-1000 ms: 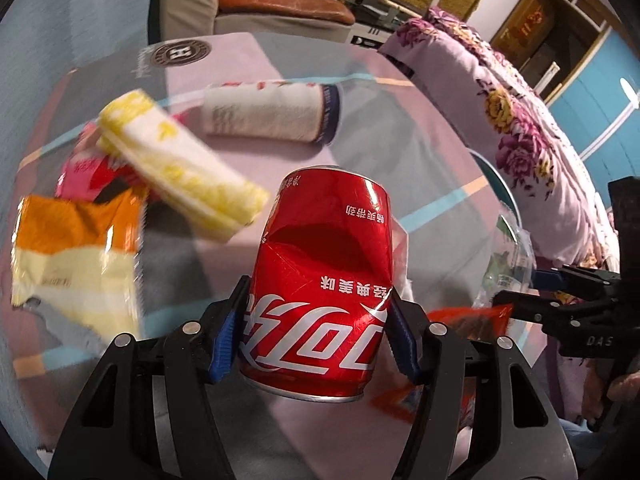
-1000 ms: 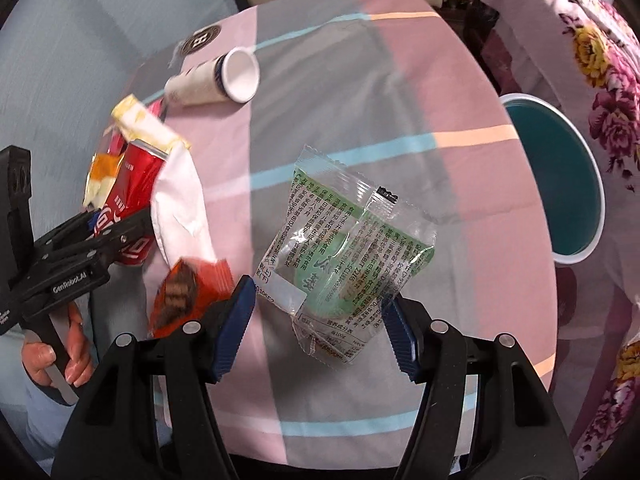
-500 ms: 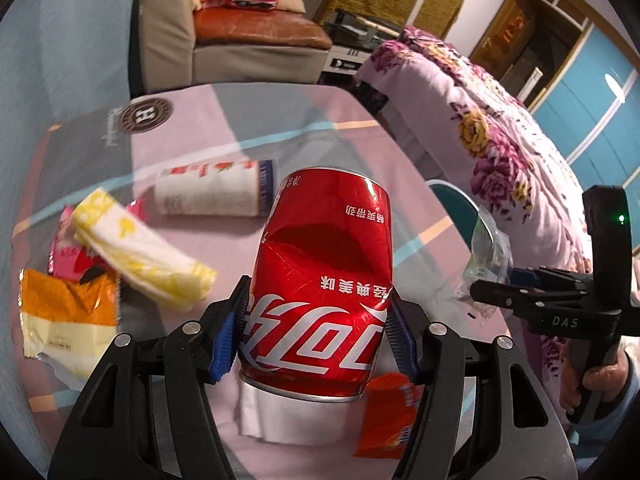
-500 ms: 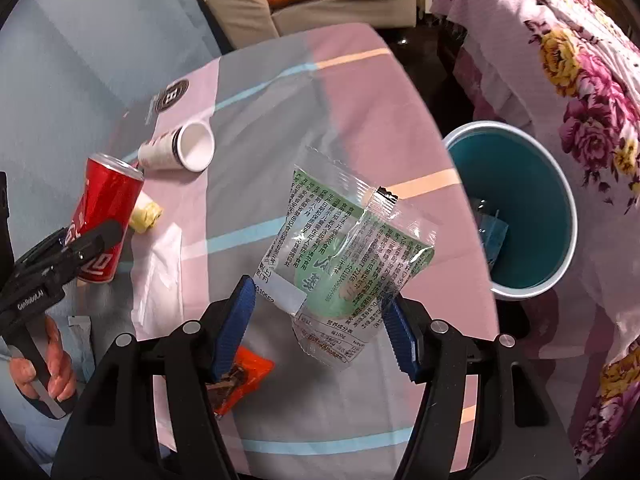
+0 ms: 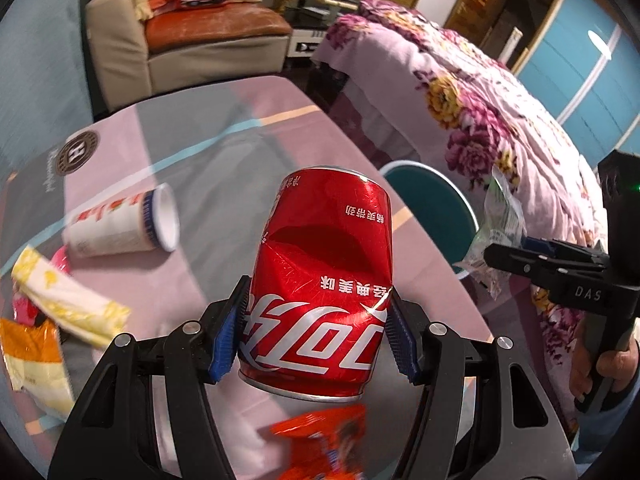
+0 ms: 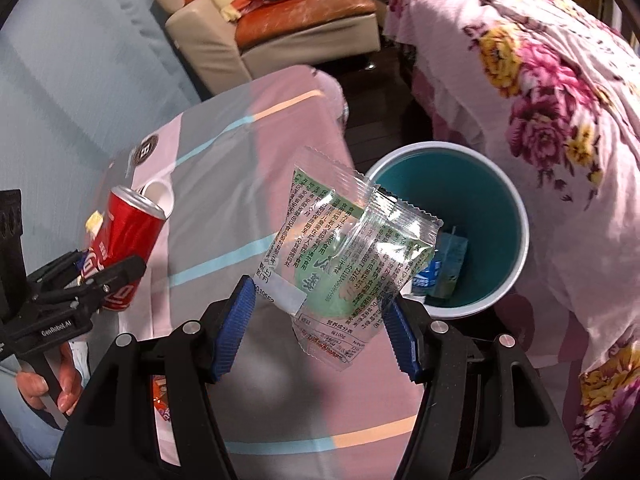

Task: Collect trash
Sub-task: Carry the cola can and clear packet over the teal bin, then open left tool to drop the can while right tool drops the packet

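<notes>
My left gripper (image 5: 316, 332) is shut on a dented red cola can (image 5: 320, 280), held upright above the table; the same can (image 6: 128, 232) shows at the left of the right wrist view. In my right gripper (image 6: 320, 324), a clear green snack wrapper (image 6: 348, 264) hangs pinched between the blue pads, over the table edge beside a teal bin (image 6: 480, 184) with a white rim. A blue carton (image 6: 444, 268) lies inside the bin. From the left wrist view, the bin (image 5: 436, 200) sits just beyond the can, with the right gripper (image 5: 520, 256) and wrapper (image 5: 500, 224) to its right.
On the pink and grey tablecloth (image 5: 224, 160) lie a tipped paper cup (image 5: 120, 224), a yellow-white wrapper (image 5: 68, 304), an orange wrapper (image 5: 32, 356) and an orange-red snack packet (image 5: 324, 432). A floral-covered bed (image 5: 500, 120) stands right of the bin, an armchair (image 5: 192, 32) behind.
Both grippers have risen and travelled across the table toward the bin with their loads still held. The bin has come closer in both views and the litter has slid left.
</notes>
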Demonstrator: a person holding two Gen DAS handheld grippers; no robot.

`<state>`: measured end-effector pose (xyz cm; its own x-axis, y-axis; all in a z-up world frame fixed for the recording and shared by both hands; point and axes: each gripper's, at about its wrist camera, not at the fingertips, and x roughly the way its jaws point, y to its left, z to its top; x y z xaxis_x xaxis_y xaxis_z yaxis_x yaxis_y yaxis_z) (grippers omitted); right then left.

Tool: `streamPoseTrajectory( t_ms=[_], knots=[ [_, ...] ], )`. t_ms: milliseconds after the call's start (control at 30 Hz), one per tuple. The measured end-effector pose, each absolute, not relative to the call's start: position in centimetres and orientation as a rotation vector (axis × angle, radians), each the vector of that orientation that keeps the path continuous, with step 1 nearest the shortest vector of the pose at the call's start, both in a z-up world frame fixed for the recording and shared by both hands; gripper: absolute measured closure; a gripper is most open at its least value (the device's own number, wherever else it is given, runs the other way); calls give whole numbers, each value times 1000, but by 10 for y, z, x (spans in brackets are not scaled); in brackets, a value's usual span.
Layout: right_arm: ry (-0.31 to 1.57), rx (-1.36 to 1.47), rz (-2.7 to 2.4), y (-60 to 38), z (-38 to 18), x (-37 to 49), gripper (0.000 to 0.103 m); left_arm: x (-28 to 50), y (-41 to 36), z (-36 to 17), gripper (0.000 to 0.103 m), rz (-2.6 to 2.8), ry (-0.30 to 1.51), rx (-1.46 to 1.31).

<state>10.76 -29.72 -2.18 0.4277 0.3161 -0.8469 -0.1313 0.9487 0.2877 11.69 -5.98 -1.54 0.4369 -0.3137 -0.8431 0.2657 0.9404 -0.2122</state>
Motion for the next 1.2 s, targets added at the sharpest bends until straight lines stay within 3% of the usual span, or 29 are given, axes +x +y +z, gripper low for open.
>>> streamPoseTrajectory(
  t_ms=[600, 967, 1033, 1167, 1200],
  knots=[
    [1028, 334, 141, -425, -34, 116, 43, 163, -201, -38, 40, -479, 1144, 103],
    [1050, 358, 93, -455, -47, 127, 43, 184, -253, -54, 40, -529, 1169, 138],
    [1051, 357, 90, -457, -47, 130, 43, 187, -258, -55, 38, -529, 1163, 140],
    [1055, 351, 88, -455, -49, 133, 43, 188, -260, -55, 16, -520, 1146, 139],
    [1055, 350, 87, -455, -49, 133, 43, 188, -260, -55, 15, -513, 1139, 144]
  ],
)
